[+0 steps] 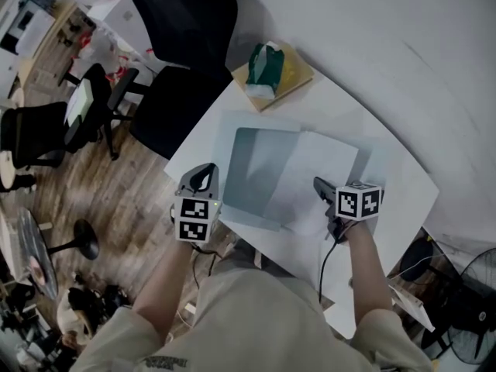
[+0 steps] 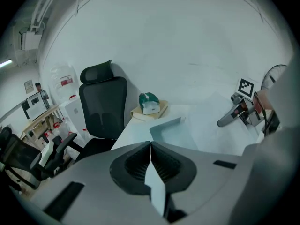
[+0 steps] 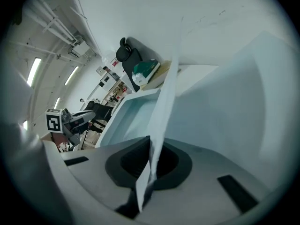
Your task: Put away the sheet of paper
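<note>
White table (image 1: 337, 107), grey tray (image 1: 252, 169), paper (image 1: 318, 180) overlapping it

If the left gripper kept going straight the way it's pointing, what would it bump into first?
Probably more of the blue-grey folder whose edge the left gripper pinches, lying on the white table; the green object sits further back. Depth is hard to judge.
</note>
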`<state>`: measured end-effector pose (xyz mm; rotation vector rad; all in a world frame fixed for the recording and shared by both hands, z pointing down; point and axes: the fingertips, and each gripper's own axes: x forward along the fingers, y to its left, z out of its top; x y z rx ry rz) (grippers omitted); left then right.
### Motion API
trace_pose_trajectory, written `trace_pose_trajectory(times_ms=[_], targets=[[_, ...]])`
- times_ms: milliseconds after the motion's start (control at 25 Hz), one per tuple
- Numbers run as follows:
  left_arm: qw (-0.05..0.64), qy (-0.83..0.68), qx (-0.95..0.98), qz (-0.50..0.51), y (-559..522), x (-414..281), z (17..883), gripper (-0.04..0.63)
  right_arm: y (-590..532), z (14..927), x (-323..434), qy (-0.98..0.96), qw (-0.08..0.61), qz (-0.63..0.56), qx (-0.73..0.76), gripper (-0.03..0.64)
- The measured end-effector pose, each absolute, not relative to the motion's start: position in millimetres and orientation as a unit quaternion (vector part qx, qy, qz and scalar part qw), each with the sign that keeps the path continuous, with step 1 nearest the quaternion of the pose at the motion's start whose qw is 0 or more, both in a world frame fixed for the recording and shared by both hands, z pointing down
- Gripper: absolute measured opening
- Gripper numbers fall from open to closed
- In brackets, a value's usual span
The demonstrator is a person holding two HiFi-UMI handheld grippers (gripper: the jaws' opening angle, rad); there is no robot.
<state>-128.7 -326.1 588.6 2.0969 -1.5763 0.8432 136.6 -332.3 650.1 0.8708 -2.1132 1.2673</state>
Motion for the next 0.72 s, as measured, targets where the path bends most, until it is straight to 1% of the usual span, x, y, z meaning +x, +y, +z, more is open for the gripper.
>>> trace_pose_trajectory(times_ms=[200, 400, 720], targets=[[0.203, -0.549, 0.742, 0.328, -329, -138, 623, 0.020, -335, 670, 129, -0.770, 0.268, 0.492, 0.307, 0.023], [0.223, -0.542, 0.736, 0.337, -325, -147, 641, 0.020, -341, 682, 125, -0.762, 0.295, 0.487, 0.309, 0.023], [0.241, -0.531, 0.738, 0.341, -318, -153, 655, 0.020, -343, 694, 88, -0.757, 0.289, 0.510, 0.288, 0.023]])
